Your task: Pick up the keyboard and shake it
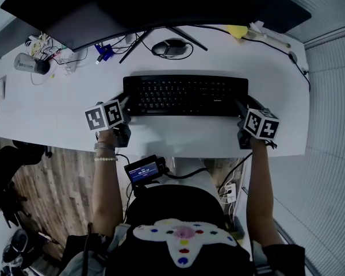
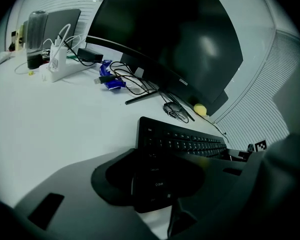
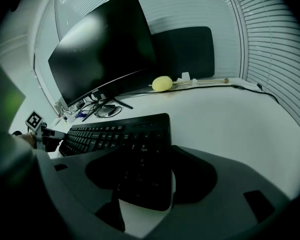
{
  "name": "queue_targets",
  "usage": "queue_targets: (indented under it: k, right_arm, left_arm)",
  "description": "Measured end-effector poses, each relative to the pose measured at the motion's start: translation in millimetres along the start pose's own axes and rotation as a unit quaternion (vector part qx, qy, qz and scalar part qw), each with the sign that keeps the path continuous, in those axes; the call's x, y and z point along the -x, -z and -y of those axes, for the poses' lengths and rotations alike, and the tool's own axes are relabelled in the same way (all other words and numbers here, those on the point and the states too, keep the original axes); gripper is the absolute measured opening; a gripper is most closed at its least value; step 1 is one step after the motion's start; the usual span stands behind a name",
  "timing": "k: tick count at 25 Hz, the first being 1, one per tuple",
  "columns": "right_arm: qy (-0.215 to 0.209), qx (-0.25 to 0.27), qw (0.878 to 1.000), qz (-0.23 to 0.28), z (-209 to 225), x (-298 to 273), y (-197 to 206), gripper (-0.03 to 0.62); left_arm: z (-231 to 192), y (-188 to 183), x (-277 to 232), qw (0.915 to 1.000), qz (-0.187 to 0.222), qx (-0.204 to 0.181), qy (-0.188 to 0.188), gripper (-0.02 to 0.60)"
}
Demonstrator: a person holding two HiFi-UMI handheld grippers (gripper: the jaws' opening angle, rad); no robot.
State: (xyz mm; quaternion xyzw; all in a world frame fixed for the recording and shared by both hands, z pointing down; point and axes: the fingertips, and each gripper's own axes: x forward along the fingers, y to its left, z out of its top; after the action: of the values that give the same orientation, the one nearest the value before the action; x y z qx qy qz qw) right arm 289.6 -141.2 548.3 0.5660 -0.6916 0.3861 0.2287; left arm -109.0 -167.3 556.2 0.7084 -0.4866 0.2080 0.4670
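A black keyboard lies lengthwise across the white desk, in front of the monitor. My left gripper is at its left end and my right gripper at its right end. In the left gripper view the keyboard runs away from the camera, and its near end sits deep between the jaws of the left gripper. The right gripper view shows the same at the other end of the keyboard, inside the right gripper. Both grippers look shut on it.
A large dark monitor stands behind the keyboard, with a mouse and cables at its foot. A yellow object lies at the back right. A power strip and a dark cylinder sit at the back left. The desk's front edge runs just behind the grippers.
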Motion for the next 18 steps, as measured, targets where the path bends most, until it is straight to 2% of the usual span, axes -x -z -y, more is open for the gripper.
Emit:
queue_targets:
  k: [12, 15, 18]
  right_arm:
    - [-0.001, -0.014, 1.000, -0.001, 4.0, -6.1, 10.0, 0.282]
    - [0.011, -0.014, 1.000, 0.000, 3.8, -4.1, 9.8, 0.282]
    - [0.045, 0.019, 0.999, 0.012, 3.6, 1.0, 6.1, 0.281]
  left_arm:
    - [0.5, -1.2, -0.4, 0.9999, 0.009, -0.011, -0.005, 0.147]
    - [1.3, -1.5, 2.0, 0.9998, 0.016, -0.012, -0.001, 0.150]
    - [2.3, -7.7, 10.4, 0.9987, 0.042, -0.028, -0.002, 0.153]
